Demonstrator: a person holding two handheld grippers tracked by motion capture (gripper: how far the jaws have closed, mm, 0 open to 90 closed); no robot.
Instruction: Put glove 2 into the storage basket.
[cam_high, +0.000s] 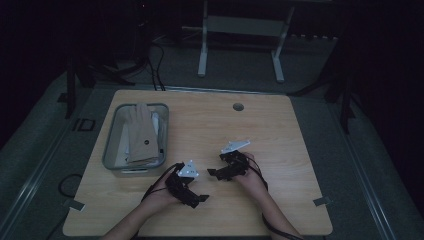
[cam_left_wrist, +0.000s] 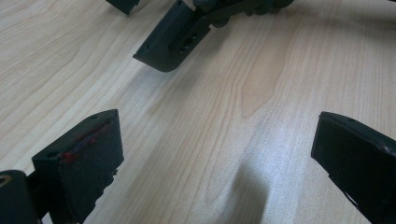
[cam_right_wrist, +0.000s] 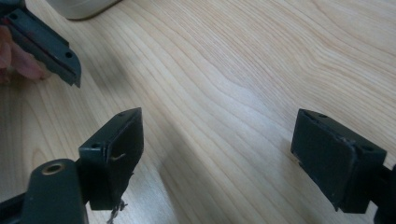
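Note:
Both grippers rest low over the bare wooden table (cam_high: 280, 150) near its front edge, each held in a hand. My left gripper (cam_high: 197, 200) is open, its two black jaws wide apart over bare wood in the left gripper view (cam_left_wrist: 217, 158), with nothing between them. My right gripper (cam_high: 216, 175) is also open and empty (cam_right_wrist: 219, 149). The two point toward each other, a short gap apart. One jaw of the right gripper (cam_left_wrist: 170, 39) shows at the top of the left gripper view. A jaw of the left gripper (cam_right_wrist: 44, 44) shows at the upper left of the right gripper view.
A grey bin (cam_high: 111, 134) stands on the table's left side, holding tan flat pieces (cam_high: 140, 135) and some white items. Its pale corner (cam_right_wrist: 81, 7) shows in the right gripper view. A round cable hole (cam_high: 238, 106) lies near the far edge. The room around is dark.

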